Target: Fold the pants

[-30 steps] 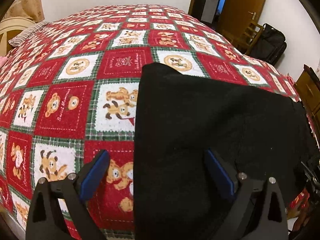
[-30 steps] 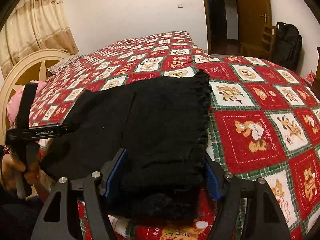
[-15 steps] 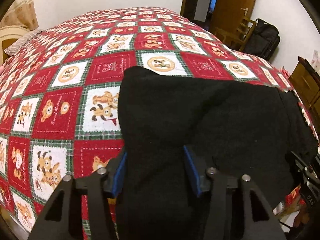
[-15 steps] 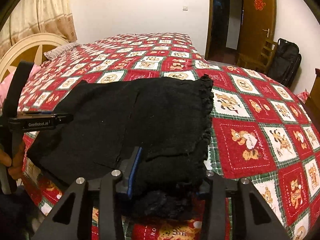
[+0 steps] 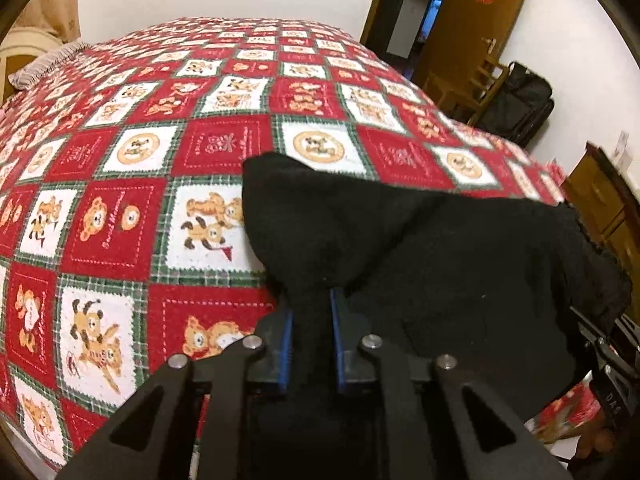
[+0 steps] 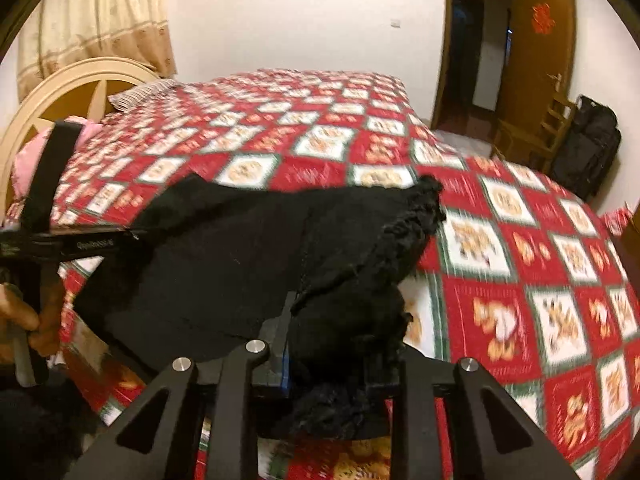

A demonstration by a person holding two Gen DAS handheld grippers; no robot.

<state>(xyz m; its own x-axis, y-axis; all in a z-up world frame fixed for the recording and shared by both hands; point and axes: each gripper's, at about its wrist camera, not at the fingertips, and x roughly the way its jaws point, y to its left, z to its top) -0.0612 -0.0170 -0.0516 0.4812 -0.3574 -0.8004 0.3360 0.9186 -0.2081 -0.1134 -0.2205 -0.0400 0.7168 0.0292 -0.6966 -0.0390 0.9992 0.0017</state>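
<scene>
Black pants lie on the near part of a bed under a red bear-patterned quilt. My left gripper is shut on the pants' near left corner, and black cloth rises in a peak from between its blue pads. In the right wrist view the pants stretch to the left. My right gripper has a thick bunch of the frilled right edge between its jaws, which are closing on it. Cloth hides its right finger. A hand holds the left tool at the left.
The quilted bed runs far back to a striped pillow and a cream headboard. Right of the bed are an open wooden door, a wooden chair and a black bag. A wooden cabinet stands near right.
Both grippers went from wide open around the pants' near edge to closed on the cloth. The cloth now pulls up into peaks, and the right gripper has risen a little.
</scene>
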